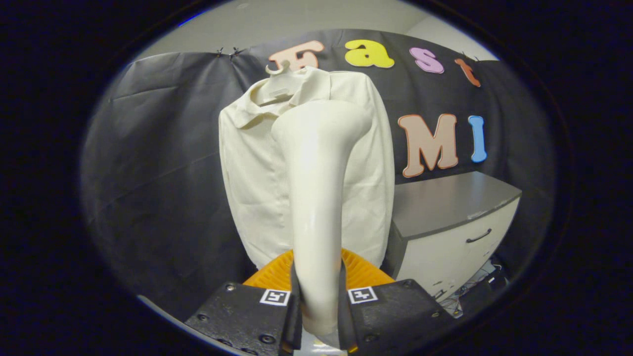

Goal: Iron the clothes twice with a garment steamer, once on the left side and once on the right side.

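A cream garment steamer (pixel 316 198) stands upright between my fingers, its handle clamped by both of them. My gripper (pixel 319 306) is shut on that handle. The steamer's wide head (pixel 326 123) reaches up in front of the upper chest of a cream collared shirt (pixel 247 183). The shirt hangs on a white hanger (pixel 278 69) against the black cloth wall, just beyond the steamer. The steamer hides the middle of the shirt's front. I cannot tell whether the head touches the fabric.
A grey-topped white cabinet (pixel 445 207) with a dark drawer handle (pixel 478 236) stands to the right of the shirt. An orange ribbed object (pixel 363 272) lies below the shirt, behind my fingers. Cables (pixel 474 287) lie on the floor by the cabinet.
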The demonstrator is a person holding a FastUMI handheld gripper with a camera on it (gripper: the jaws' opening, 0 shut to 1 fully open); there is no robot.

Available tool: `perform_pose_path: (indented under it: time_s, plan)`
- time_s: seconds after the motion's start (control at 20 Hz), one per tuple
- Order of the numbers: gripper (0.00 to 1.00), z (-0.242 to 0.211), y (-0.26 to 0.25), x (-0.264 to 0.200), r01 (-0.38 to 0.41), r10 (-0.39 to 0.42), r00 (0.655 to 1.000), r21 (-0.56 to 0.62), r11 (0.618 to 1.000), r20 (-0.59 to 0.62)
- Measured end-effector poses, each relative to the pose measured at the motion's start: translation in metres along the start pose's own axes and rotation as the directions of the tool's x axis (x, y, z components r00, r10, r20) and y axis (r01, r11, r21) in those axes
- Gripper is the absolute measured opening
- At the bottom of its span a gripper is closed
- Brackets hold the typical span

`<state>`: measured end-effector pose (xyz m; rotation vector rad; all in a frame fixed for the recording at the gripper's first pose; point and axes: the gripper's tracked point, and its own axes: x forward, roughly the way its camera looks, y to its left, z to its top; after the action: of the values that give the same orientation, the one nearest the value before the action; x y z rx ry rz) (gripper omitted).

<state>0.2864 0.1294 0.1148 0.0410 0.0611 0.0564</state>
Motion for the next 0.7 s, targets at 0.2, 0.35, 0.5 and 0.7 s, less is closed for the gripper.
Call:
perform_pose_path:
  time_s: [0.2, 0.35, 0.5, 0.7]
  plan:
    - [0.28, 0.01, -0.008, 0.043, -0.009, 0.009, 1.0, -0.002, 1.0, 0.019]
    - [0.29, -0.005, -0.01, 0.076, -0.031, 0.032, 0.999, 0.013, 0.999, -0.026]
    - [0.29, -0.025, -0.016, 0.097, -0.038, 0.039, 0.998, 0.021, 0.999, -0.052]
    - [0.29, -0.07, -0.019, 0.123, -0.064, 0.067, 0.989, 0.024, 0.998, -0.129]
